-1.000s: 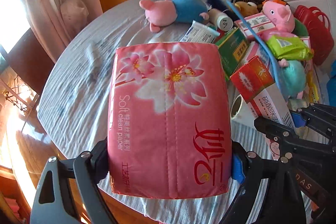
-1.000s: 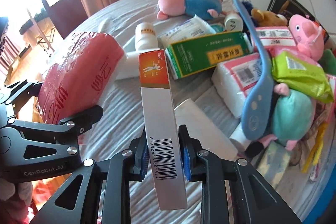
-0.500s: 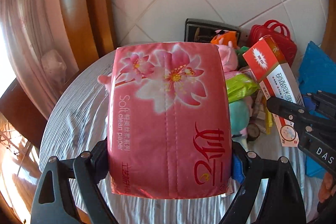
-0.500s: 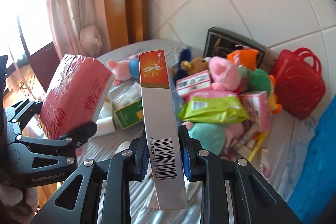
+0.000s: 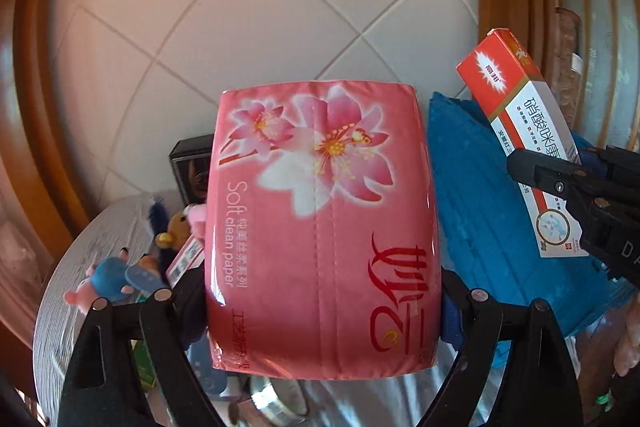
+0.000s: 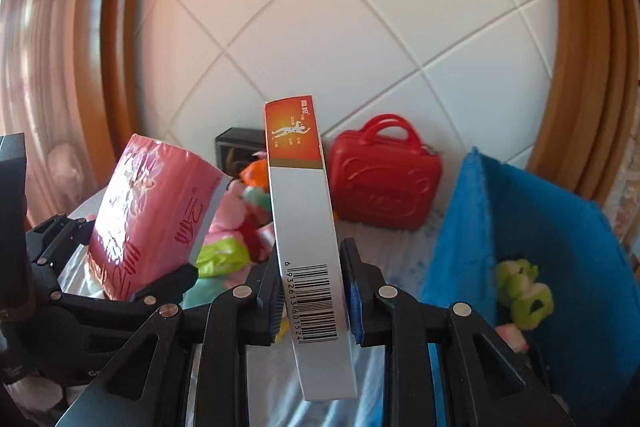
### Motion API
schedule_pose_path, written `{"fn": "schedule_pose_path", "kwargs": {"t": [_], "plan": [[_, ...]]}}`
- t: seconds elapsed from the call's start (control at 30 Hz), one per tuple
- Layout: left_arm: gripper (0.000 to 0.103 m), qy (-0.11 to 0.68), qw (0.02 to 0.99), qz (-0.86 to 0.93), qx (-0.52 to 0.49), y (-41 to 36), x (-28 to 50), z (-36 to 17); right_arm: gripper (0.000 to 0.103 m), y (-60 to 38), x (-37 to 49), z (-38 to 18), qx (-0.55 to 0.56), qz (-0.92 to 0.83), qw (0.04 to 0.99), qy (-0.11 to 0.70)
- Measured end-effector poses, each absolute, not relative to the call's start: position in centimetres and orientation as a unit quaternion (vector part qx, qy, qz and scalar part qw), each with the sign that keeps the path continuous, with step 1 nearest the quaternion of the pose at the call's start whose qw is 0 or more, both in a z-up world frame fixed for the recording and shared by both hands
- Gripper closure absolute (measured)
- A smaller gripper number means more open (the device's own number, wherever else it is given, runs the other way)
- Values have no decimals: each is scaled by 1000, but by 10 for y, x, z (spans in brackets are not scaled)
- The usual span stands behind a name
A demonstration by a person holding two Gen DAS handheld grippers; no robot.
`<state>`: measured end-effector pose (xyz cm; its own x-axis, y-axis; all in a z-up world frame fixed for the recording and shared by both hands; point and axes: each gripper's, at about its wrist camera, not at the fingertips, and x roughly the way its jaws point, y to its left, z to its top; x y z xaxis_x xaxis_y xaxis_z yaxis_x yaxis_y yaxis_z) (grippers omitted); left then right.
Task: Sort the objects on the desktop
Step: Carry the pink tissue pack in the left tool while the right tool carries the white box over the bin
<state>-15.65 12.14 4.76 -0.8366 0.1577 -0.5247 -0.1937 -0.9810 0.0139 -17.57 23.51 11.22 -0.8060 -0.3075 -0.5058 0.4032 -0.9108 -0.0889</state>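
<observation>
**Tissue pack & carton both lifted clear of table, swung toward blue bin**

Tissue pack, pink w/ flower print, sits clamped between the left gripper jaws, which stand wide but press on both sides of the pack. Right gripper is closed narrow on a slim orange-and-white carton, barcode end nearest the camera, box tilted up & away.

Change vs a sec ago: both loads hung low over the cluttered table; now both are carried up & across, w/ the view turned from the toy pile toward the tiled wall.

Just beyond the carton, a blue fabric bin opens on the right, a green plush already inside. Farther back: red toy case against the wall, plush pile left of it.

Judgement: pickup done, transport under way; bin looks the likely drop spot, release not yet made.
</observation>
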Motion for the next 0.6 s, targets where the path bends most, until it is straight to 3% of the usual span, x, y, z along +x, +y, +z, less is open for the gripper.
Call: {"fn": "schedule_pose_path", "kwargs": {"t": [0.3,0.6], "plan": [[14,66,203,944,-252,253,-171,81,78,360,-178,142,223,-971,72,56],[14,100,276,922,-253,373,-154,88,78,479,-182,135,232,-972,-24,22]]}}
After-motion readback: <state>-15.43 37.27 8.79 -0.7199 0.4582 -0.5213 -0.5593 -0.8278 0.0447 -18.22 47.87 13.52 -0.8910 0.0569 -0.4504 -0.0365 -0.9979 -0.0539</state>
